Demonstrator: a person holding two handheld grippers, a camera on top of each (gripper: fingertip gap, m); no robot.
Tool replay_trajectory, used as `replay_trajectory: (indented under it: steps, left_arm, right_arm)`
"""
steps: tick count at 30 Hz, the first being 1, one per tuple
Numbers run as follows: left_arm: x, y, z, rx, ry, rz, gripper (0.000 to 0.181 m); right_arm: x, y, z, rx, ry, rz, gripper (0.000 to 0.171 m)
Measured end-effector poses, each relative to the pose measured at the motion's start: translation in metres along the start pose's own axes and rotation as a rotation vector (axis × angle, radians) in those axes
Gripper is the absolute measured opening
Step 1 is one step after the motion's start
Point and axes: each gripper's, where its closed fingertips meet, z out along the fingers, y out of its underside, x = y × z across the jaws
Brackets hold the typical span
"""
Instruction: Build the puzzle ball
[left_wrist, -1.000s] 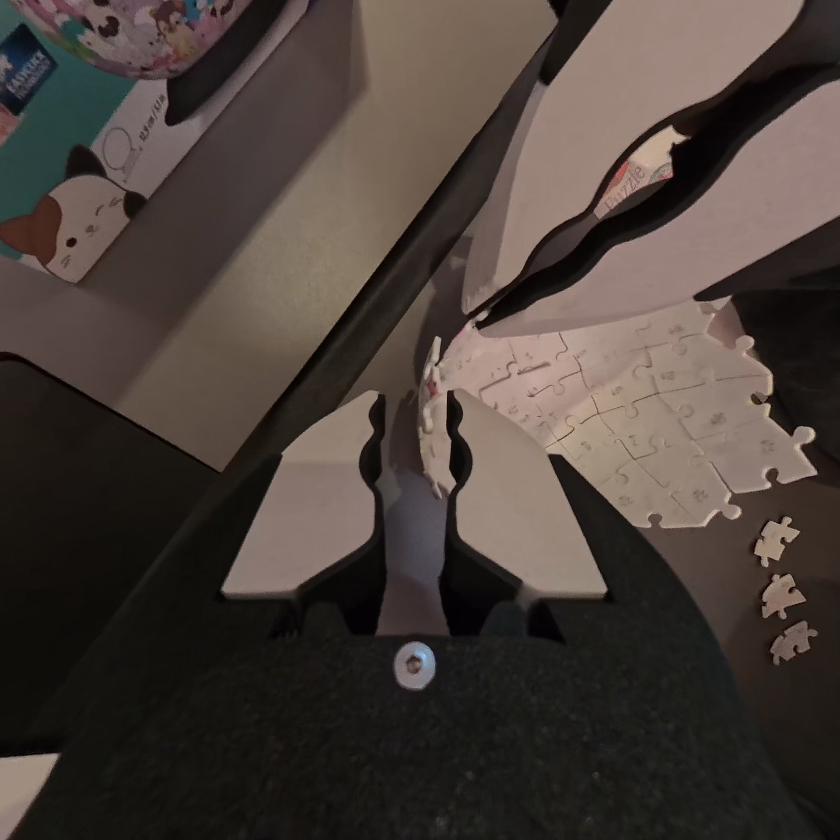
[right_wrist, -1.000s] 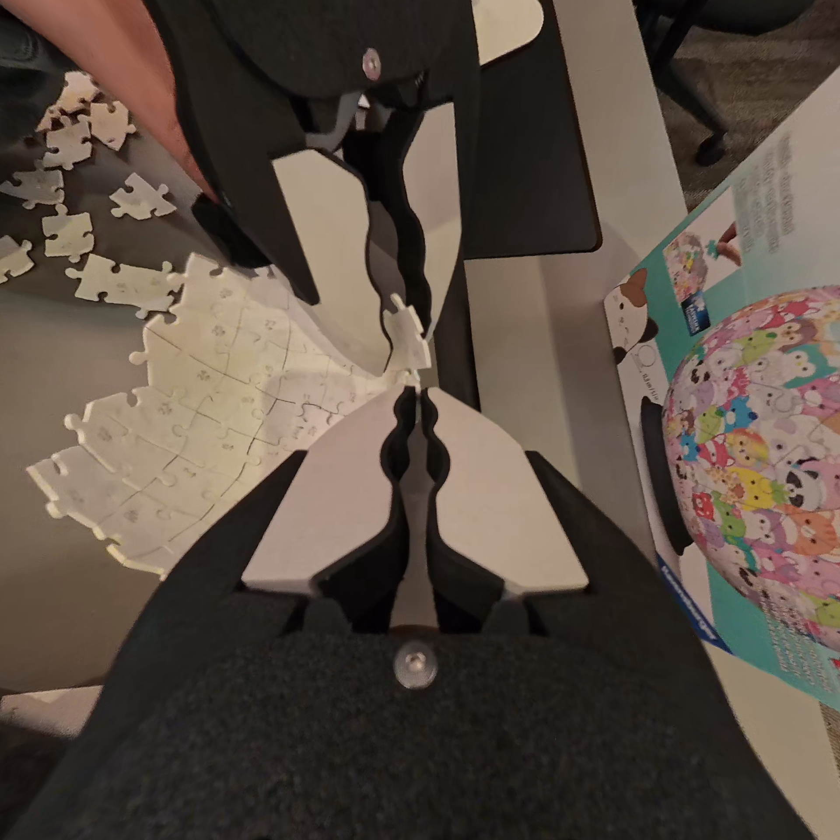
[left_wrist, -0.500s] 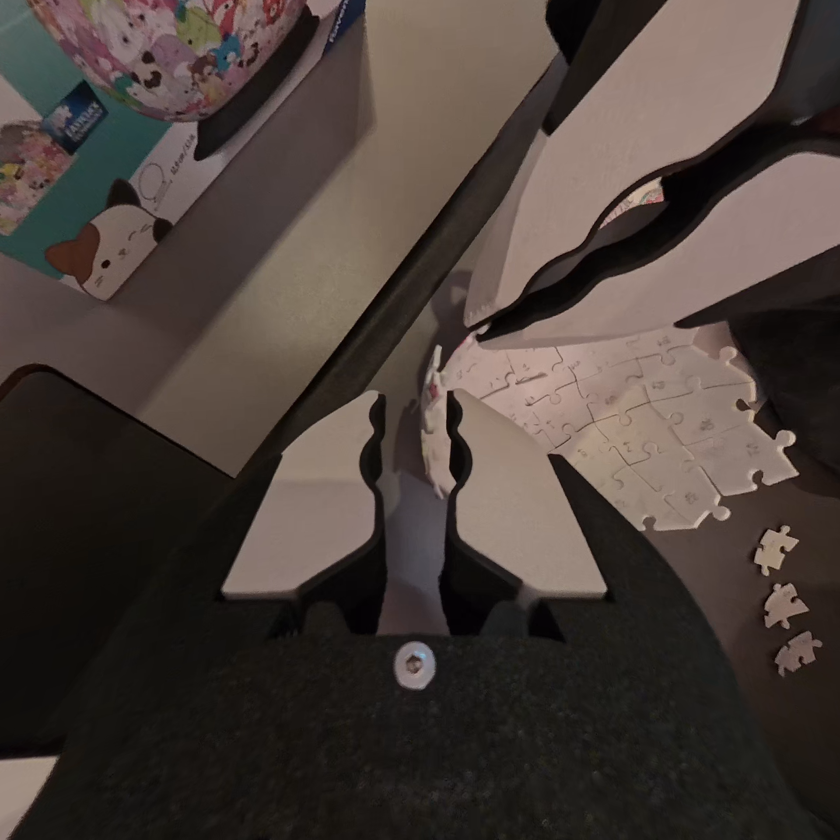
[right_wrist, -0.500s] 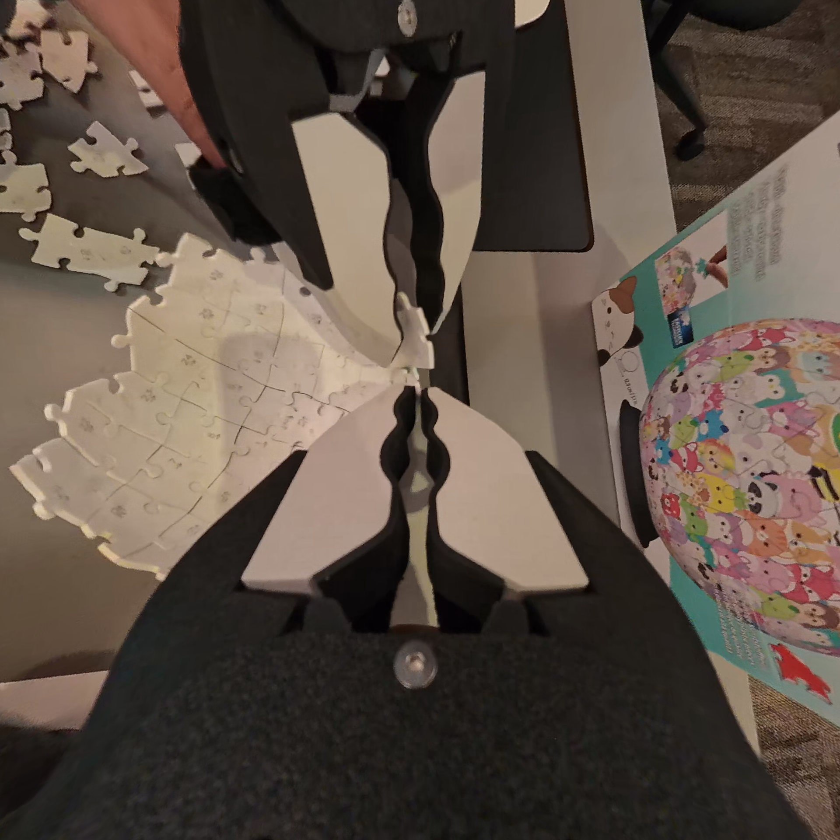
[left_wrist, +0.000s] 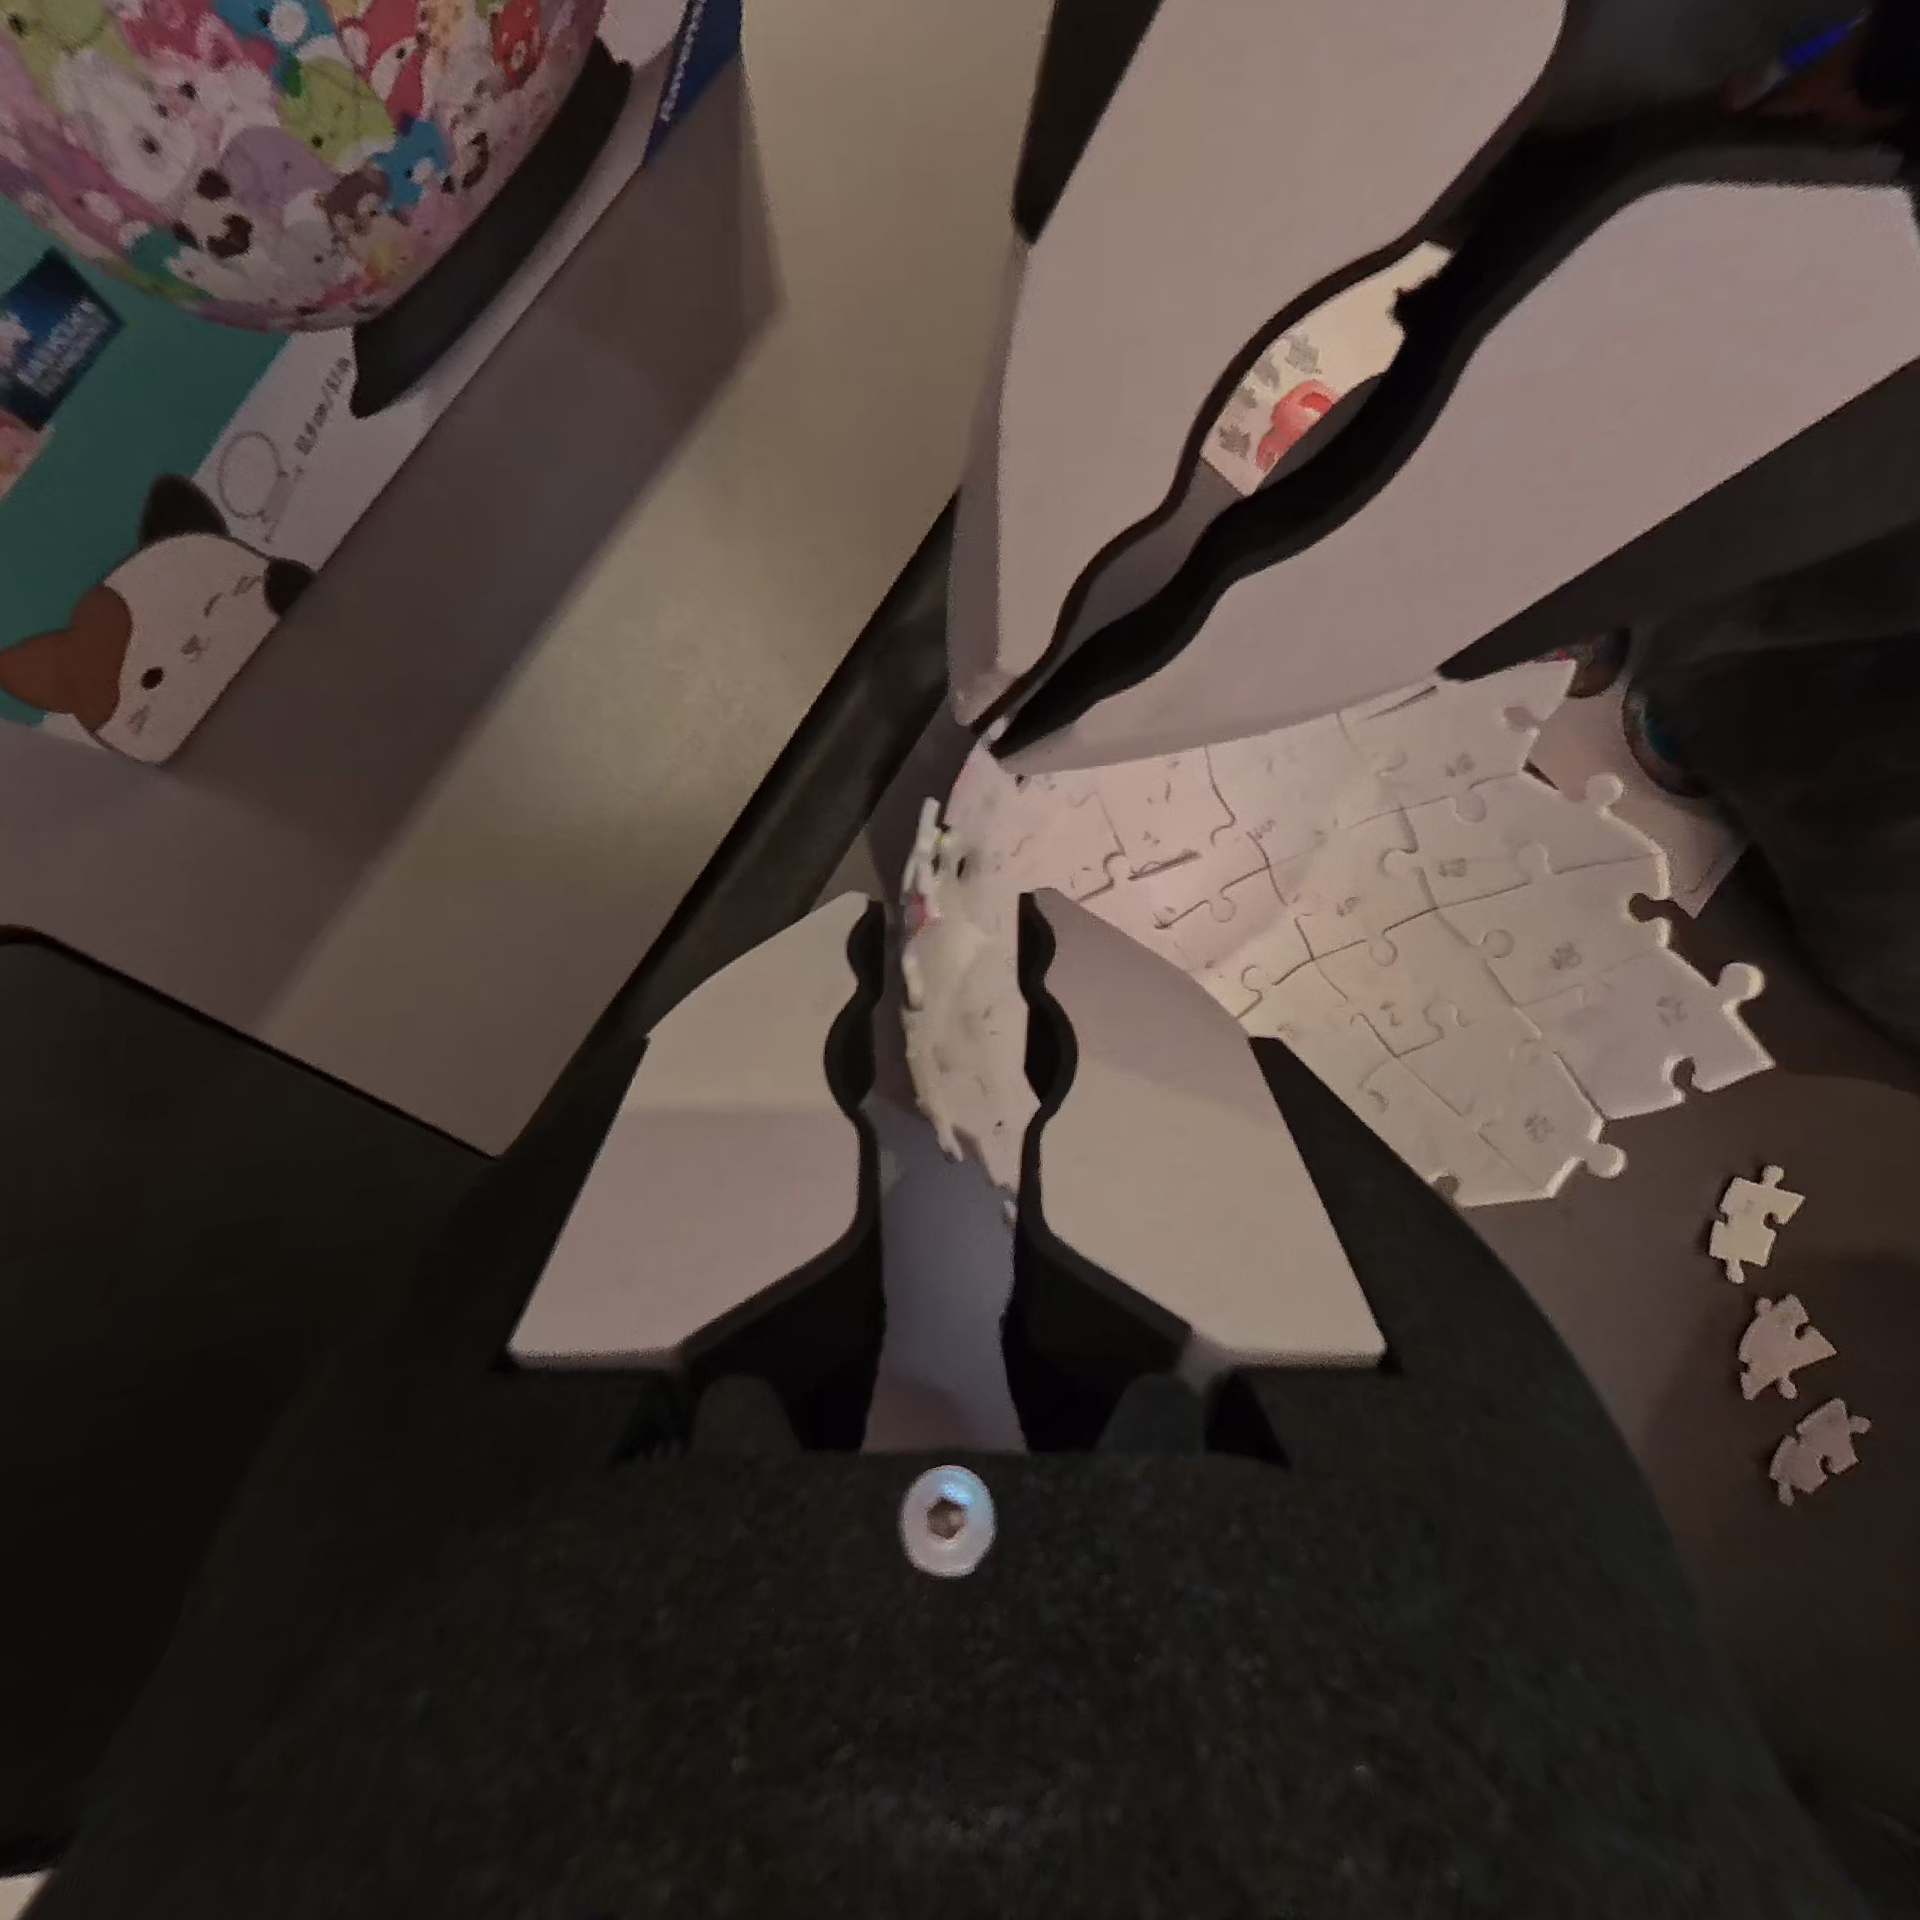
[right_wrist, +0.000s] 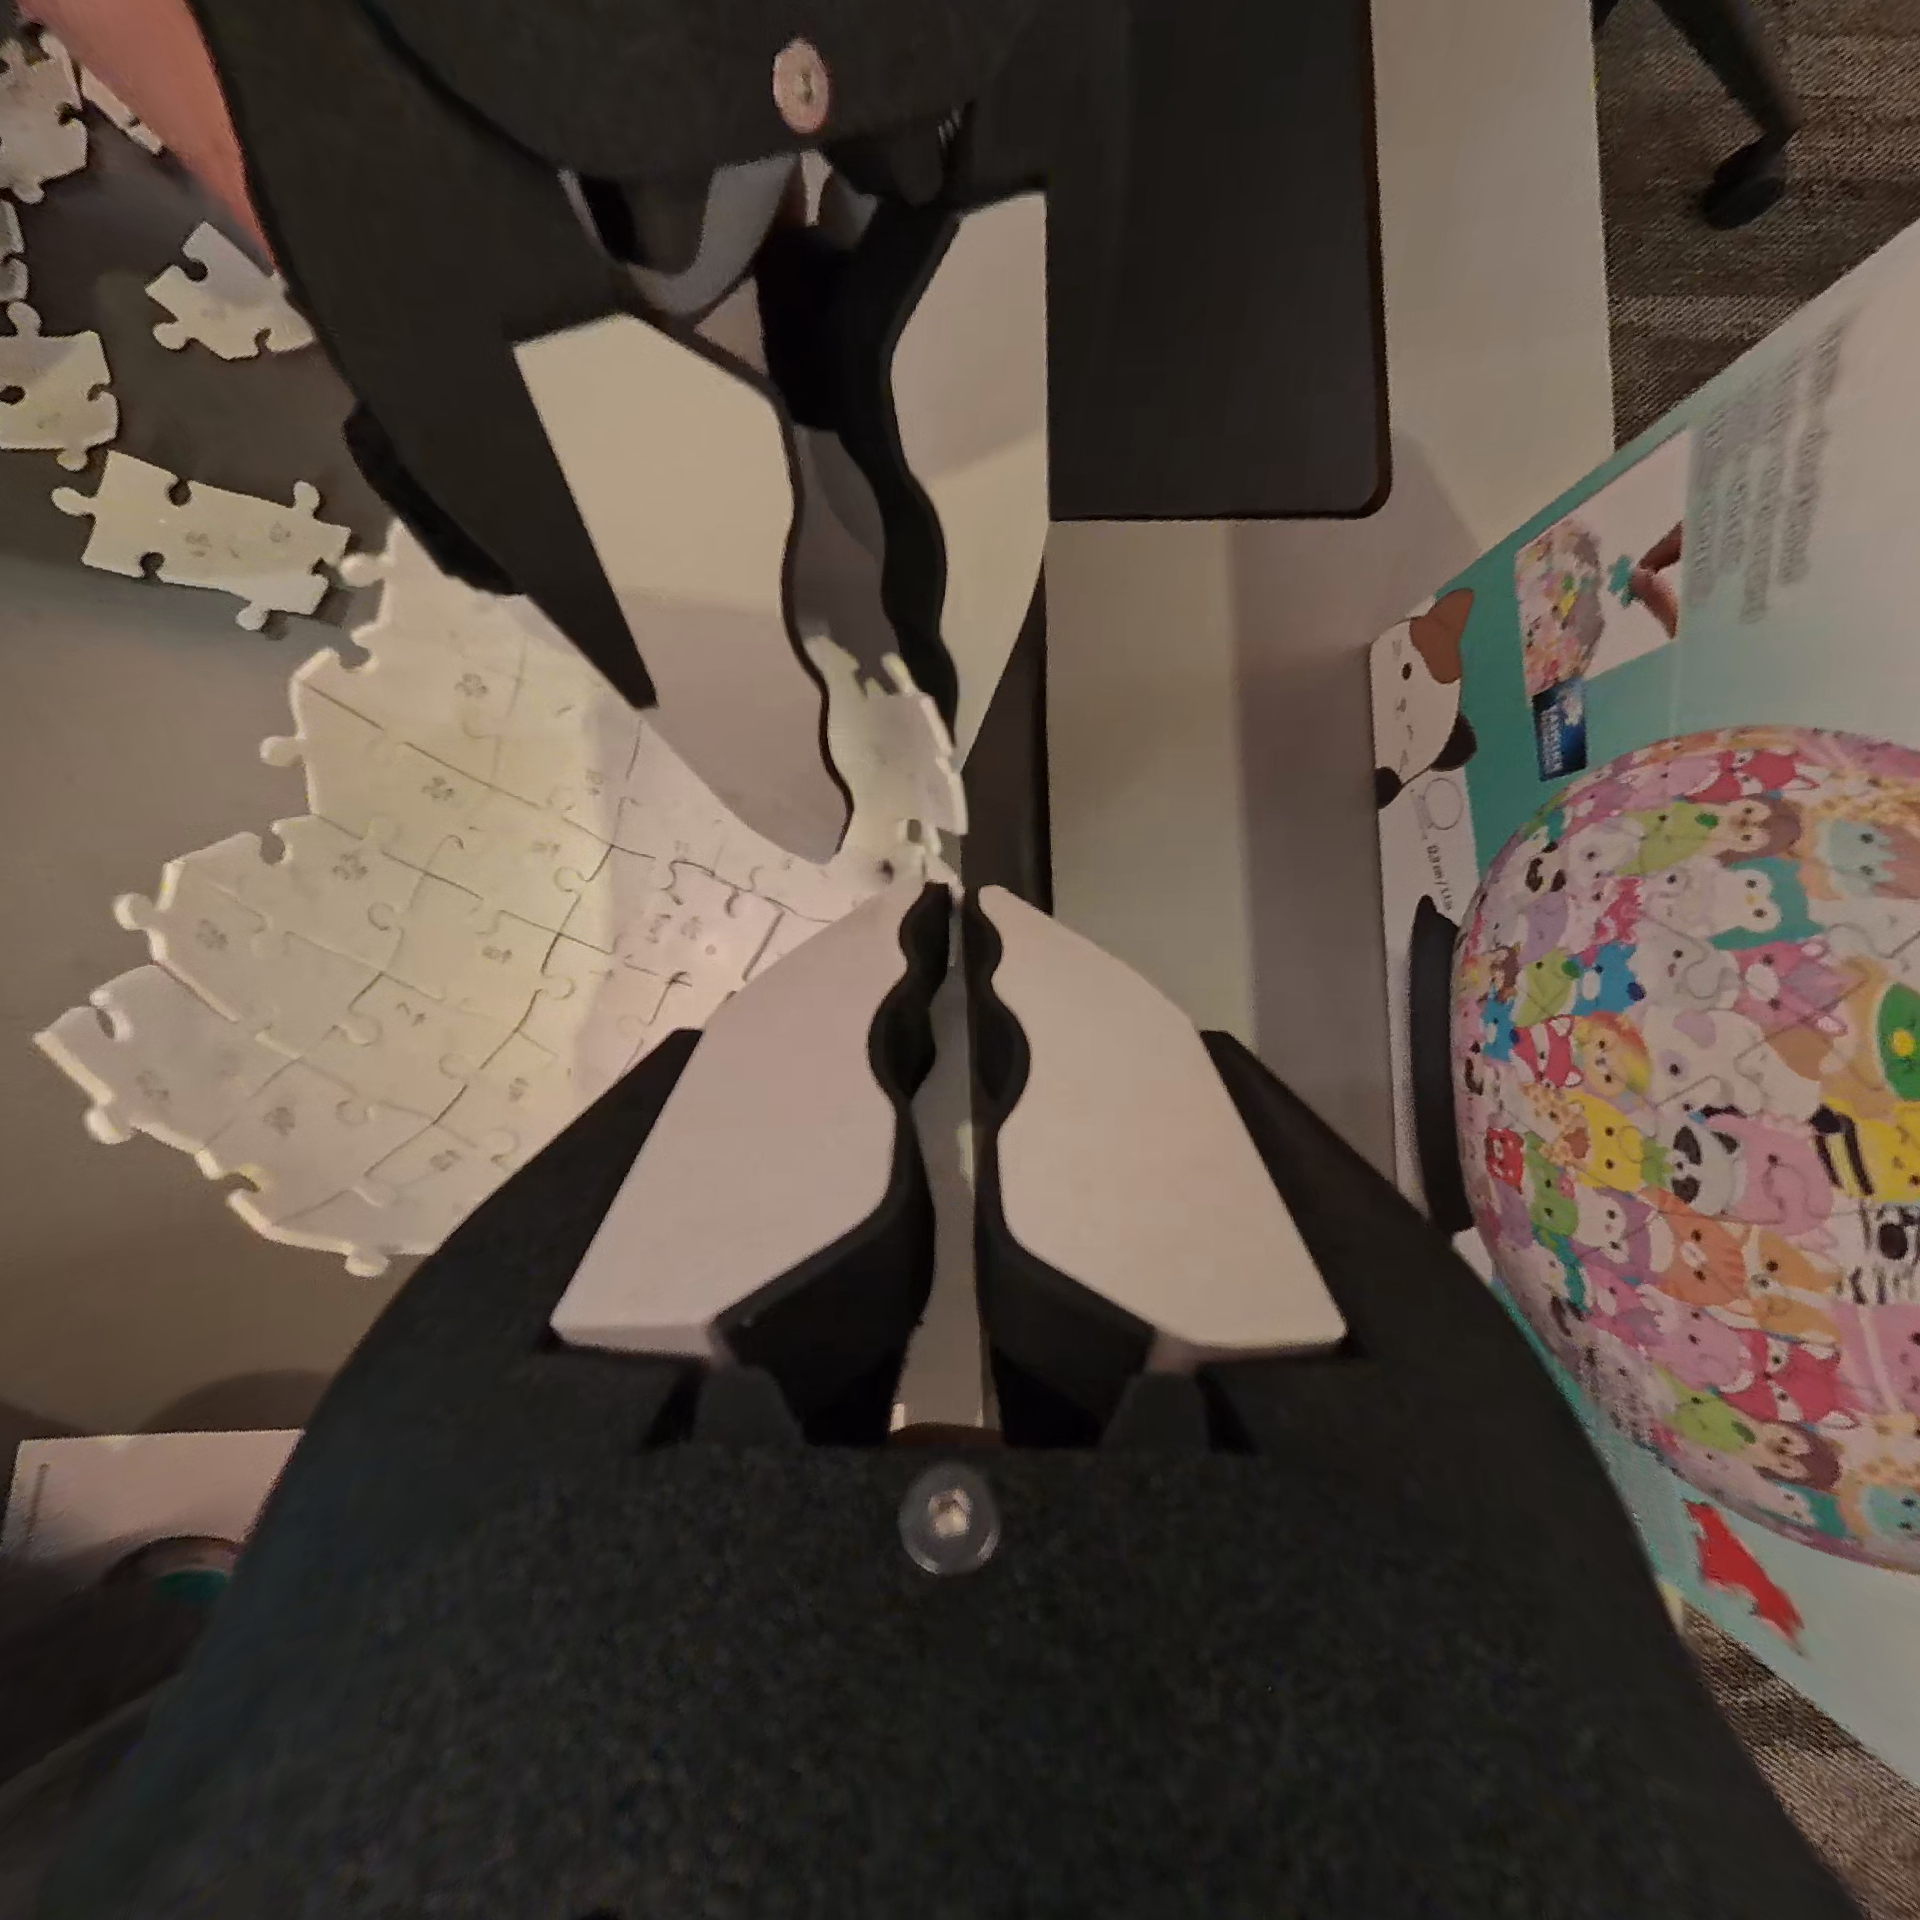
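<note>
A curved white section of joined puzzle pieces (left_wrist: 1455, 935), blank side up, shows in both views (right_wrist: 416, 935). My left gripper (left_wrist: 945, 909) is shut on its raised rim; the rim fills the space between both pads, as the right wrist view (right_wrist: 904, 810) confirms. My right gripper (right_wrist: 961, 899) is shut on a thin puzzle piece (right_wrist: 956, 1174) seen edge-on. Its printed pink and red face (left_wrist: 1288, 405) shows between the fingers in the left wrist view. The right fingertips (left_wrist: 982, 727) touch the section's rim just beyond my left fingers.
The puzzle's box (right_wrist: 1714, 1039), with a colourful ball pictured on it, lies to the right and shows in the left wrist view (left_wrist: 156, 468). Loose white pieces lie on the grey mat (right_wrist: 208, 530) and beside the section (left_wrist: 1782, 1340). A black panel (right_wrist: 1216, 312) sits on the white table.
Both grippers keep their grasps. The pair has shifted slightly over the table, so the box slides in both views, and the held piece stays at the section's rim.
</note>
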Motion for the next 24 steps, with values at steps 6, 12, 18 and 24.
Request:
replay_trajectory:
  steps: [6,12,18,24]
  left_arm:
    - [0.0007,-0.0089,0.0000,-0.015,0.017,0.011,0.024]
    - [-0.0026,-0.0048,0.0036,-0.050,0.024,0.010,0.024]
    - [-0.0059,-0.0059,-0.0010,-0.031,0.025,-0.002,0.024]
    - [-0.0074,-0.0036,0.0018,-0.044,0.027,-0.001,0.024]
  right_arm:
    - [0.0049,0.0002,-0.0013,-0.022,-0.016,-0.006,0.002]
    - [0.0049,0.0002,-0.0008,-0.023,-0.056,0.006,0.002]
    - [0.0072,-0.0031,0.0003,-0.021,-0.066,0.002,0.002]
    - [0.0081,-0.0027,0.0041,-0.027,-0.082,0.010,0.003]
